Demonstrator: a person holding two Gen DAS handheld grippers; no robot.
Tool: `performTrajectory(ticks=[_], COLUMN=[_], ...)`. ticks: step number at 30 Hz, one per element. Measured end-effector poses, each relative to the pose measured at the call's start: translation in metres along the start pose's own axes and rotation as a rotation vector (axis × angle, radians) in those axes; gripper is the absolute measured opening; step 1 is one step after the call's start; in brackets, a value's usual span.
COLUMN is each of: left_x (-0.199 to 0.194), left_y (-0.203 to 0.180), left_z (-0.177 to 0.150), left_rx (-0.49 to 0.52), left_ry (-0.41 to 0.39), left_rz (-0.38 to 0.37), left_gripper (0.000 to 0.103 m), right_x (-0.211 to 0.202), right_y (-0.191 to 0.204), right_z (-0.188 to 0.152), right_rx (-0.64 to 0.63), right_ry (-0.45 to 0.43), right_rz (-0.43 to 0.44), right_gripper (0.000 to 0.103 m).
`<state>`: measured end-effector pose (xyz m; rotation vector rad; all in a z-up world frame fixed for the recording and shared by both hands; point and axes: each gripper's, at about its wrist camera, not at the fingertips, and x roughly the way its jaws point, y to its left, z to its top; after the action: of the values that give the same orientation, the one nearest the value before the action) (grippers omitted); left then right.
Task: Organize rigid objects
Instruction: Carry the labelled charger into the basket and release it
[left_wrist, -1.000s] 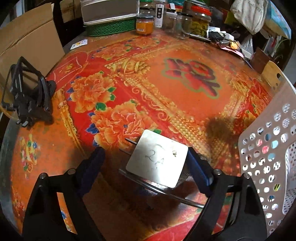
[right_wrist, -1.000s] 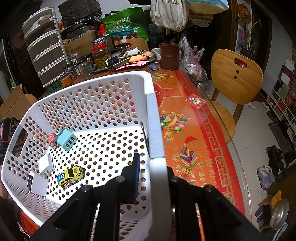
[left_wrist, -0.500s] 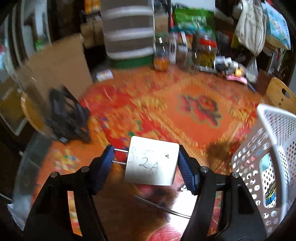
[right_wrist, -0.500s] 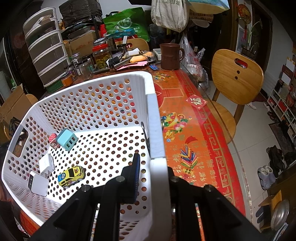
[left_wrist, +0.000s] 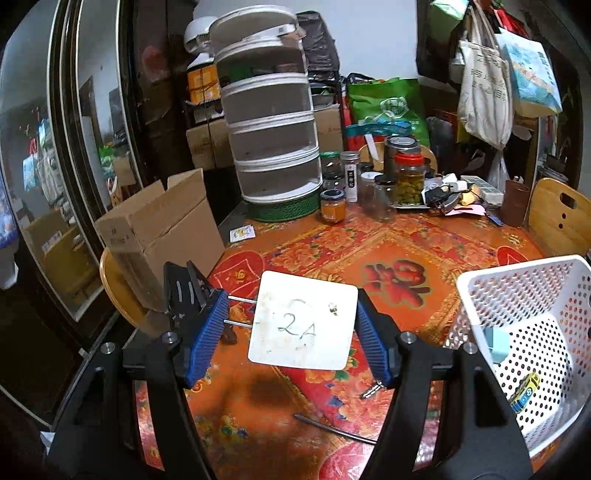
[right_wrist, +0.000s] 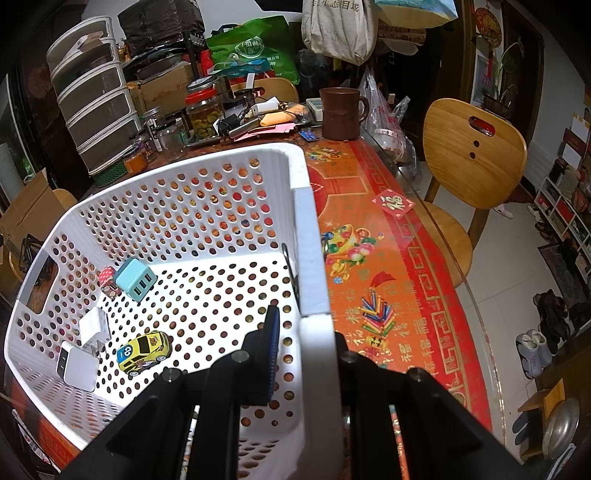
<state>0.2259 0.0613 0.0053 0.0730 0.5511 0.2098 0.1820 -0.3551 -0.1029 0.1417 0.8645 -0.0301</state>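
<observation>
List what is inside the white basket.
Inside the white basket lie a yellow toy car, a light blue charger, two white chargers and a small red dotted item. The right tool, shut on the wall, hides the near corner.

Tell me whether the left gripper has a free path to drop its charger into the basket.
Probably yes. The left gripper holds the charger above the table, the basket is open-topped beside it, and nothing stands between them.

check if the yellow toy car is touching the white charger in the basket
Apart. The right wrist view shows perforated basket floor between the yellow toy car and the white charger.
</observation>
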Motion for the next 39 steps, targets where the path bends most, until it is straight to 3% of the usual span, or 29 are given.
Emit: performTrajectory(ticks=[9, 17, 28, 39], left_x=[-0.05, -0.068, -0.063, -0.026], left_y=[-0.055, -0.122, -0.19, -0.223], left_z=[0.014, 0.013, -0.005, -0.031], left_rx=[0.121, 0.232, 0.34, 0.413], left_ry=[-0.101, -0.11, -0.067, 0.072], left_rz=[0.026, -0.015, -0.07, -0.123], left_gripper=[0.065, 0.065, 0.065, 0.065], right_x=[0.0, 0.0, 0.0, 0.0], right_y=[0.0, 0.0, -0.001, -0.001], right_z=[0.0, 0.0, -0.001, -0.001], right_rx=[-0.002, -0.001, -0.003, -0.003], right_ry=[0.001, 0.001, 0.001, 0.002], right_rz=[0.0, 0.001, 0.001, 0.0], right_gripper=[0.014, 0.014, 0.014, 0.014])
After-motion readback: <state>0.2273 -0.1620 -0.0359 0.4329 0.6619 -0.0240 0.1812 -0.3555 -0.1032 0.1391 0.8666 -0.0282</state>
